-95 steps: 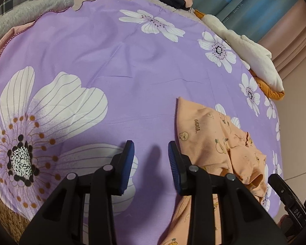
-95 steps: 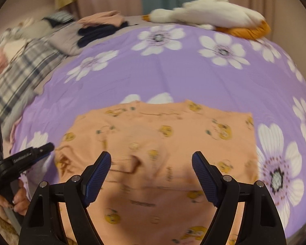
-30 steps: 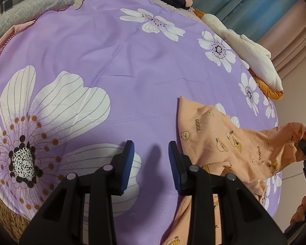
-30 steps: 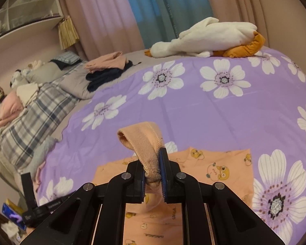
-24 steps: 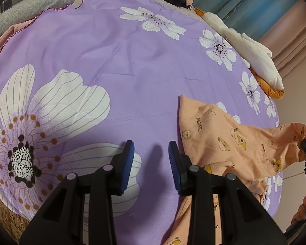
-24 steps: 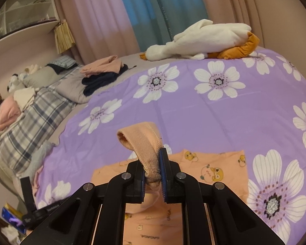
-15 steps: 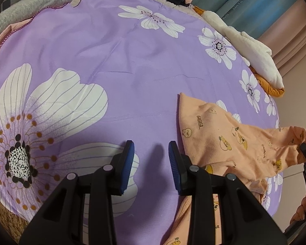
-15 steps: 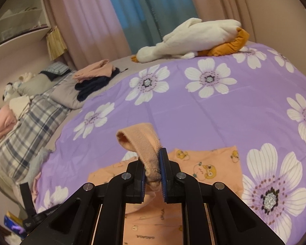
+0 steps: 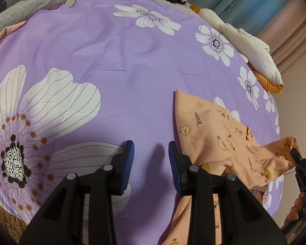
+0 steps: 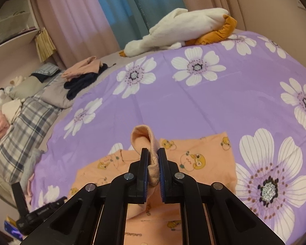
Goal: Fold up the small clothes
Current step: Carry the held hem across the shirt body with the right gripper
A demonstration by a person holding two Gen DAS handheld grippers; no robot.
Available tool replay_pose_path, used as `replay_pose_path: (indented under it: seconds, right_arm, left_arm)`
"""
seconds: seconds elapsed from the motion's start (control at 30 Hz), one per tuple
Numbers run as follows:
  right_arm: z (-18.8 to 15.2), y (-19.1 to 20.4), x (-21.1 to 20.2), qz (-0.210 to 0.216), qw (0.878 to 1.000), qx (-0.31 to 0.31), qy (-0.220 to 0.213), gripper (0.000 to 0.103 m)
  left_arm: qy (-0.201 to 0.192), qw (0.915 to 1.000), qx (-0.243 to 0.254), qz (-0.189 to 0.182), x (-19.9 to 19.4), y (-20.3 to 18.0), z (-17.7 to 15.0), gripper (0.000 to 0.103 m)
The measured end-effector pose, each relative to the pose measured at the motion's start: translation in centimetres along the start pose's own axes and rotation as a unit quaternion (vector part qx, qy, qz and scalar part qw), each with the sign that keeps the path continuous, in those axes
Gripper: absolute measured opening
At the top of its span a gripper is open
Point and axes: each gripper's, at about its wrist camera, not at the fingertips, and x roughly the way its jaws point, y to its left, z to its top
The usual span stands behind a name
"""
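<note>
A small orange garment point(image 9: 210, 134) with cartoon prints lies on the purple flowered bedspread point(image 9: 112, 57). My right gripper point(image 10: 153, 159) is shut on a folded edge of the orange garment point(image 10: 204, 159) and holds that edge lifted above the rest of the cloth. In the left wrist view the right gripper point(image 9: 295, 155) shows at the far right with the lifted cloth. My left gripper point(image 9: 151, 155) is open and empty, low over the bedspread just left of the garment.
A white and orange plush toy point(image 10: 183, 30) lies at the far edge of the bed. A stack of dark and pink clothes point(image 10: 83, 75) sits at the back left, beside a plaid blanket point(image 10: 24, 122). Curtains point(image 10: 112, 10) hang behind.
My right gripper, shut on the garment edge, has carried it forward and lower over the cloth. My left gripper has stayed in place, open.
</note>
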Motion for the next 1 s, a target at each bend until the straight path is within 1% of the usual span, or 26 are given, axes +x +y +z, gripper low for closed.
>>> replay_pose_path:
  seconds: [0.17, 0.4, 0.5, 0.63, 0.83, 1.0]
  right_arm:
    - [-0.2, -1.1, -0.2, 0.0, 1.0, 0.014, -0.002, 0.011]
    - [-0.9, -2.3, 0.4, -0.011, 1.0, 0.024, 0.015, 0.011]
    - [-1.1, -2.6, 0.6, -0.013, 0.999, 0.028, 0.02, 0.011]
    - [-1.2, -3.0, 0.5, -0.02, 0.999, 0.031, 0.021, 0.011]
    - [-1.6, -3.7, 0.8, -0.031, 0.998, 0.035, 0.028, 0.011]
    - [-1.8, -4.0, 1.1, -0.033, 0.998, 0.041, 0.034, 0.011]
  left_arm:
    - [-0.001, 1.0, 0.005, 0.0, 0.0, -0.2, -0.1, 0.033]
    - [-0.001, 0.9999, 0.012, -0.002, 0.2, -0.5, -0.1, 0.033]
    - [-0.002, 0.9999, 0.011, -0.006, 0.1, -0.4, -0.1, 0.033]
    - [-0.002, 0.9999, 0.013, 0.0, 0.2, -0.4, -0.1, 0.033]
    - [-0.002, 0.9999, 0.013, -0.001, 0.3, -0.5, -0.1, 0.033]
    - [-0.002, 0.9999, 0.016, 0.002, 0.4, -0.5, -0.1, 0.033]
